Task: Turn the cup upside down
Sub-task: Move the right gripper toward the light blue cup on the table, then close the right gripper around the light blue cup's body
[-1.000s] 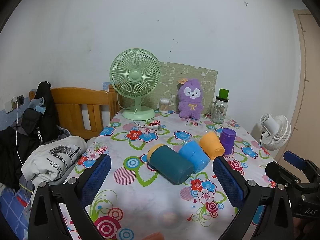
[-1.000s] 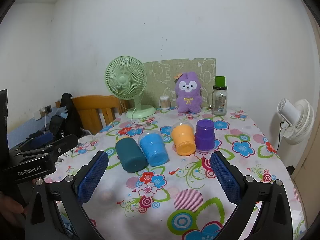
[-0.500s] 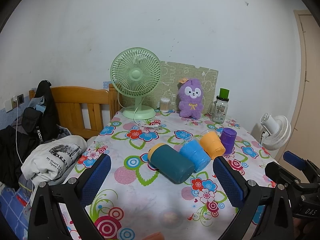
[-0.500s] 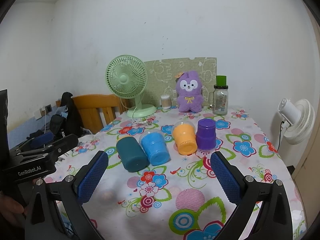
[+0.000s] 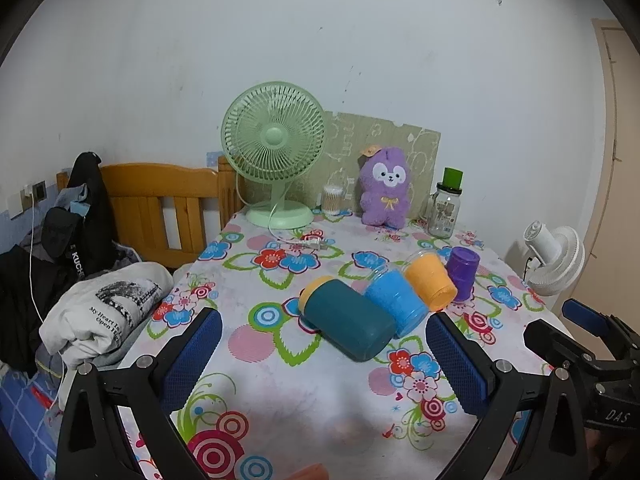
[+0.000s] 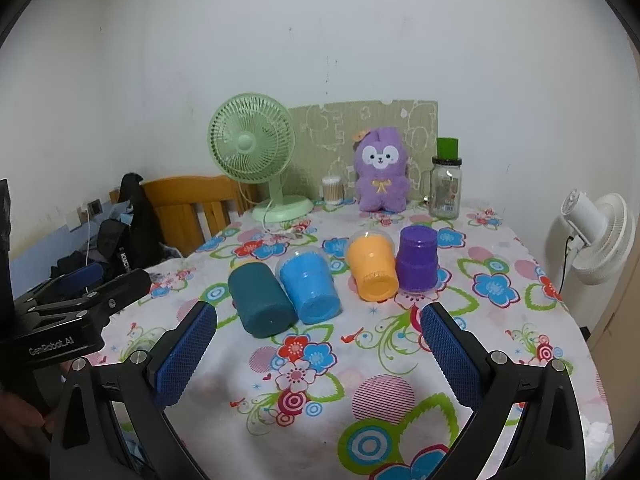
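Note:
Several cups sit in a row on the flowered tablecloth (image 6: 400, 360). A dark teal cup (image 6: 260, 300) (image 5: 348, 324), a blue cup (image 6: 310, 288) (image 5: 396, 304) and an orange cup (image 6: 372, 266) (image 5: 430, 280) lie on their sides, bases toward me. A purple cup (image 6: 418, 258) (image 5: 462, 266) stands upside down at the right end. My left gripper (image 5: 322, 364) is open and empty, short of the teal cup. My right gripper (image 6: 318, 358) is open and empty, short of the row.
At the table's back stand a green fan (image 6: 256, 152), a purple plush toy (image 6: 382, 172), a glass jar with a green lid (image 6: 446, 184) and a small cotton-swab container (image 6: 333, 190). A wooden bed frame with clothes (image 5: 100, 300) is left; a white fan (image 6: 596, 232) is right.
Both grippers have drifted slightly; the scene sits a little lower in each view. The cups have not moved and both grippers stay open.

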A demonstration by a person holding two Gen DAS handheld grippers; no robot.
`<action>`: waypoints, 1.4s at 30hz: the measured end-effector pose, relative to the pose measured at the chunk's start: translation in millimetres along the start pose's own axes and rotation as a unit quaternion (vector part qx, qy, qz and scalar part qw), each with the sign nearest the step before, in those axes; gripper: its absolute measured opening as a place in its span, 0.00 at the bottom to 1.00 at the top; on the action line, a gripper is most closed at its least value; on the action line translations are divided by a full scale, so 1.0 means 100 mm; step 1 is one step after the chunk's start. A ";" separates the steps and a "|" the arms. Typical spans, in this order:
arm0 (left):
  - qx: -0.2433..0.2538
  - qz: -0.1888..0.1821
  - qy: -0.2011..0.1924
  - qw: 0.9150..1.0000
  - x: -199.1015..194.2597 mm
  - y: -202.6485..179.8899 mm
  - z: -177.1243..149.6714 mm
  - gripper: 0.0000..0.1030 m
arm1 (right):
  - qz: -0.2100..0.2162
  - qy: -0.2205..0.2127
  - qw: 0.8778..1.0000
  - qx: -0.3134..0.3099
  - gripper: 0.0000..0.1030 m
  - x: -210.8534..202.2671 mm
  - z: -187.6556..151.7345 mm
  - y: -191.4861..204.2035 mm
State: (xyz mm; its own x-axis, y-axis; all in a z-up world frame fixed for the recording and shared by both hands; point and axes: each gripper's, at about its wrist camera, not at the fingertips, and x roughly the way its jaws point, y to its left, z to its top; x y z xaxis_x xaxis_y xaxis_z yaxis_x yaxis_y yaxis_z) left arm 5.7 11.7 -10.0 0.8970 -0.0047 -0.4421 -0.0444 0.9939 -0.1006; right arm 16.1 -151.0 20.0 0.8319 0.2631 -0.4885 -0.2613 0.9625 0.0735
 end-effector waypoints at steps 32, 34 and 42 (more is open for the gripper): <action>0.077 -0.001 0.140 0.987 1.34 -0.10 0.01 1.00 | 0.028 0.216 0.976 -0.013 0.98 1.92 0.16 -0.16; 0.077 0.001 0.141 0.987 1.35 -0.10 0.00 1.00 | 0.030 0.218 0.975 -0.015 0.92 1.96 0.17 -0.17; 0.077 0.004 0.142 0.987 1.32 -0.08 0.00 1.00 | 0.056 0.268 0.961 -0.029 0.56 2.16 0.01 -0.09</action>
State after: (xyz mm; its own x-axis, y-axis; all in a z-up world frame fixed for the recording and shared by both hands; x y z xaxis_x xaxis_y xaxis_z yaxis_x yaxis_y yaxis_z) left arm 124.9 3.1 -67.3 0.7366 -0.0046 -0.6763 0.0354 0.9989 0.0318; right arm 198.6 -102.3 -85.8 0.4298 0.2788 -0.8588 -0.3744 0.9205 0.1114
